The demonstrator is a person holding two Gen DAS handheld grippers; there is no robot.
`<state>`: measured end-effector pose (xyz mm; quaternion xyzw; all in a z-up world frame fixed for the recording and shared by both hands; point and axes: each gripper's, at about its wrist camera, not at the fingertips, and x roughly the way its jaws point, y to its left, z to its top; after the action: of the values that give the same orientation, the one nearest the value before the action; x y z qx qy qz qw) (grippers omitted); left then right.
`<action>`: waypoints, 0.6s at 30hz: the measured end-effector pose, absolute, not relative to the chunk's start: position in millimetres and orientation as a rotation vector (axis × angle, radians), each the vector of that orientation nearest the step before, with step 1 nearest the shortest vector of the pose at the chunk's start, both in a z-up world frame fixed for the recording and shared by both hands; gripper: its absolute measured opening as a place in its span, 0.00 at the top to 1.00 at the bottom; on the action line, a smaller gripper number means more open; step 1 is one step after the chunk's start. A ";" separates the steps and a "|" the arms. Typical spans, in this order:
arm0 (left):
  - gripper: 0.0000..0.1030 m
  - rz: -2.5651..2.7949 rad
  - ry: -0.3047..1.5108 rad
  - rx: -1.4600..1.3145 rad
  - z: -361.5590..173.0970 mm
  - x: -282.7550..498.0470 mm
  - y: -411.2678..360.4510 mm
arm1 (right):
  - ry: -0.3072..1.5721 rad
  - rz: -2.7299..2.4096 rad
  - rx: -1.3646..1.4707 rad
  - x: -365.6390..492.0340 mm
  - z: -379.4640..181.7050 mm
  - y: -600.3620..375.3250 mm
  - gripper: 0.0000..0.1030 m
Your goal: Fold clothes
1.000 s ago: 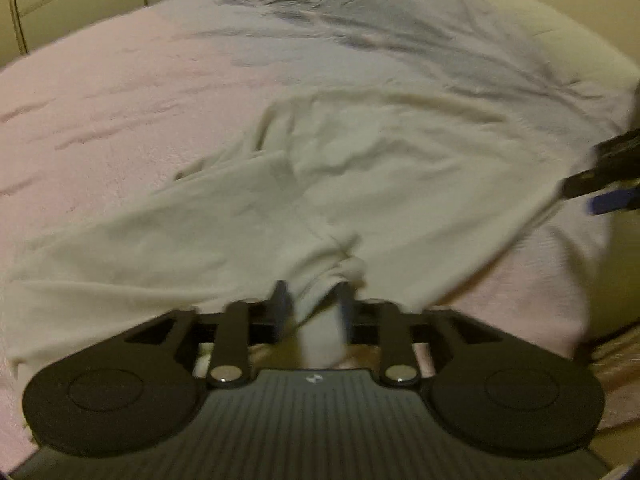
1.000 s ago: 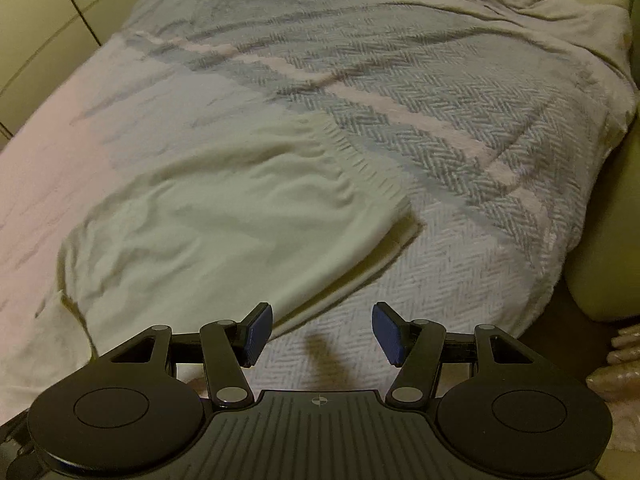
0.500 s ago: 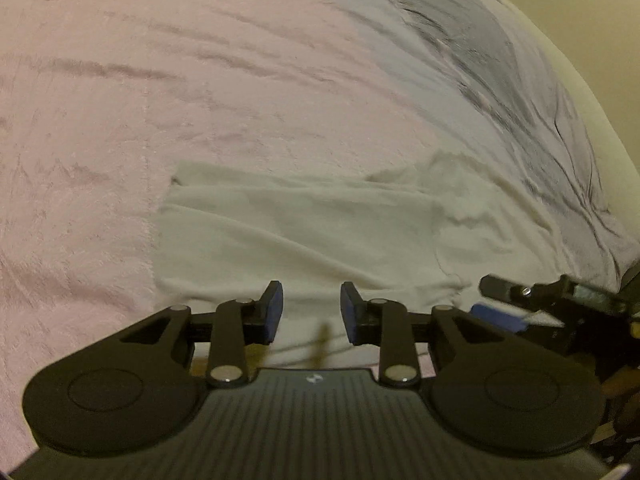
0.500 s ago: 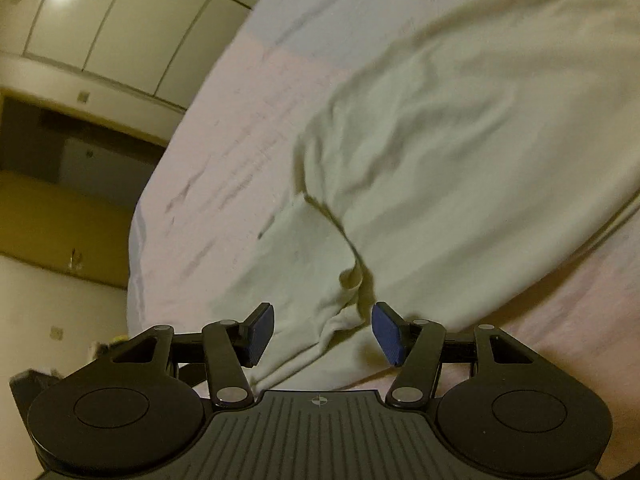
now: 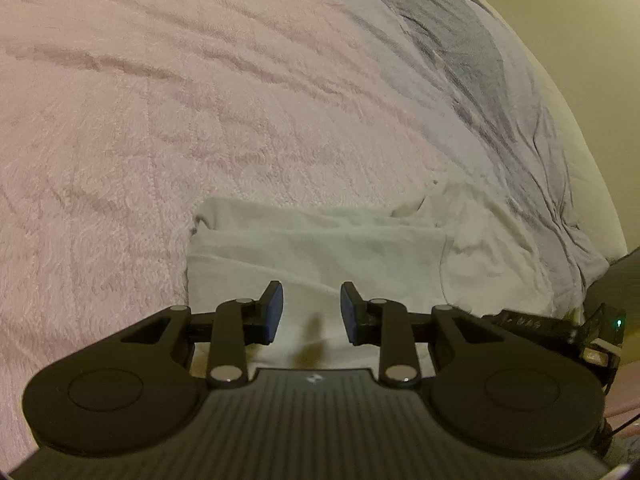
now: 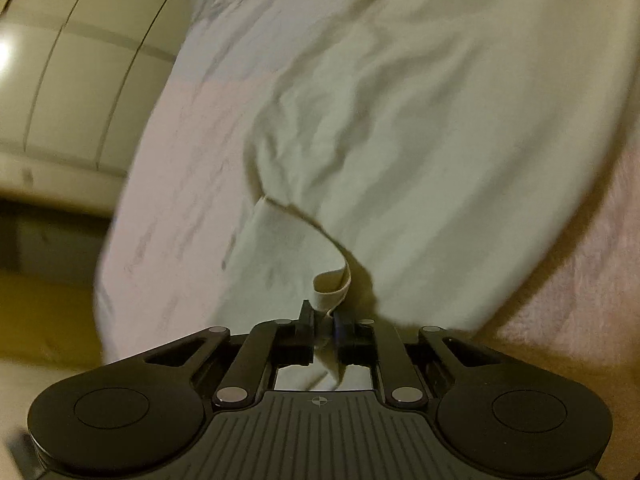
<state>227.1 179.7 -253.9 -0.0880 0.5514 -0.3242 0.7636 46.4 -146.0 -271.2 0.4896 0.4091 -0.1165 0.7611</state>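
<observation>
Your right gripper [image 6: 323, 320] had just been closing, and its 2 blue-padded jaws stood pressed on a curled edge of the cream garment [image 6: 420, 140]. The pinched strip ran down between the pads and out behind them toward the gripper body. Directly ahead of the jaws, the edge rose in a small loop and swept away to the upper left as a raised fold line. Beyond that fold, the garment spread wide across the right wrist view, creased and partly blurred. The pink blanket [image 6: 592, 280] lay under it at the right and at the left. Farther left, a pale panelled wall [image 6: 80, 92] closed the view.

Your left gripper [image 5: 311, 312] had its jaws spread with nothing between the pads. It hovered above the near part of the same garment [image 5: 320, 252], which lay folded into a flat rectangle on the pink blanket [image 5: 160, 120]. You could not tell from this view whether the pads touched the cloth. To the right of the folded part, a crumpled section of the garment reached toward your right gripper [image 5: 560, 326], visible at the frame's right edge. Farther back, the pink blanket met a grey patterned section of bedding [image 5: 460, 48] at the upper right.
</observation>
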 end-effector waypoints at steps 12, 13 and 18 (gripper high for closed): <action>0.75 -0.741 1.170 -0.203 -235.3 219.7 132.5 | 0.714 -0.206 0.942 37.6 -245.5 -165.1 0.98; 0.75 -0.761 1.160 -0.205 -230.9 217.6 123.1 | 0.681 -0.204 0.918 33.3 -235.7 -174.7 0.98; 0.75 -0.863 1.135 -0.210 -221.7 203.3 66.0 | 0.557 -0.312 0.787 4.4 -202.0 -254.6 0.98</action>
<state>203.3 66.0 -221.7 -0.0963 0.5196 -0.3951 0.7514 4.4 -254.6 -202.0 0.3768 0.2666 -0.1492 0.8745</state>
